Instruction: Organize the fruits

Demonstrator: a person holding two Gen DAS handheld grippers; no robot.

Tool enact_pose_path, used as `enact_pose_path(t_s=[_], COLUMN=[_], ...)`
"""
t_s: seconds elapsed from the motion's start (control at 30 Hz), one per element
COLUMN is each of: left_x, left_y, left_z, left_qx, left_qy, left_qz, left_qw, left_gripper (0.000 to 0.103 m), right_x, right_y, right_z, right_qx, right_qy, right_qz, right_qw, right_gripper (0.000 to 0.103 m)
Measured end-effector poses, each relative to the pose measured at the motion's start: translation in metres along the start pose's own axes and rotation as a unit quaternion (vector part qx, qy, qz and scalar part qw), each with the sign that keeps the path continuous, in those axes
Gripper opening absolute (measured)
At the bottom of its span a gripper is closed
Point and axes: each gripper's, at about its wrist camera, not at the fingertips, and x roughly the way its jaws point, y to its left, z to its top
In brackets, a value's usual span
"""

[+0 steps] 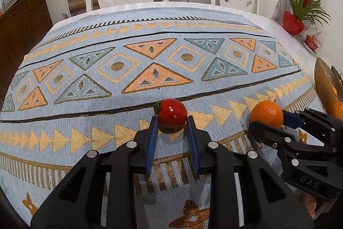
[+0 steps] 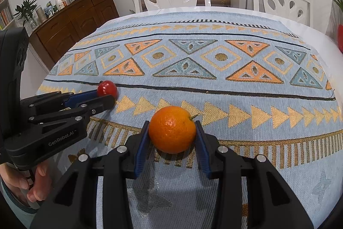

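While left tool [image 1: 172, 119] grips tomato [image 1: 172, 113] | right tool [image 2: 172, 129] grips orange [image 2: 172, 129] | cloth [image 1: 171, 57] open ahead

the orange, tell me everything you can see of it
The orange is round, bright, with dimpled peel and a short green stem stub at its upper right. It looks whole and unpeeled. It sits between the blue pads of the right gripper, which close on both sides, just over the patterned tablecloth, casting a shadow below. The tomato lies apart, to its left.
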Motion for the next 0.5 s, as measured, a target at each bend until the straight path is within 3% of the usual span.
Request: enact_pose_path(t_s=[0.23,0.4,0.43,0.47,0.5], left_x=[-0.003,-0.007,-0.009,-0.012,-0.014], left_y=[-0.004,-0.017,-0.021,-0.024,-0.027], left_z=[-0.001,-0.004,-0.004,-0.004,-0.004], left_qx=[0.007,0.033,0.04,0.045,0.044], left_qy=[-0.012,-0.037,-0.043,-0.045,-0.041], left_qz=[0.011,0.049,0.057,0.057,0.05], left_qw=[0.9998,0.9976,0.9966,0.9964,0.997], left_gripper=[0.026,0.025,0.022,0.009,0.004], right_x=[-0.009,-0.026,-0.031,-0.036,-0.041], right_y=[0.006,0.0,-0.004,-0.007,-0.01], right_z=[-0.002,-0.007,-0.011,-0.016,-0.021], right_qx=[-0.01,0.013,0.026,0.034,0.038], right_qy=[-0.021,-0.037,-0.036,-0.034,-0.033], right_qz=[-0.025,-0.037,-0.035,-0.037,-0.039], right_qw=[0.999,0.999,0.998,0.998,0.998], right_gripper=[0.039,0.039,0.039,0.039,0.039])
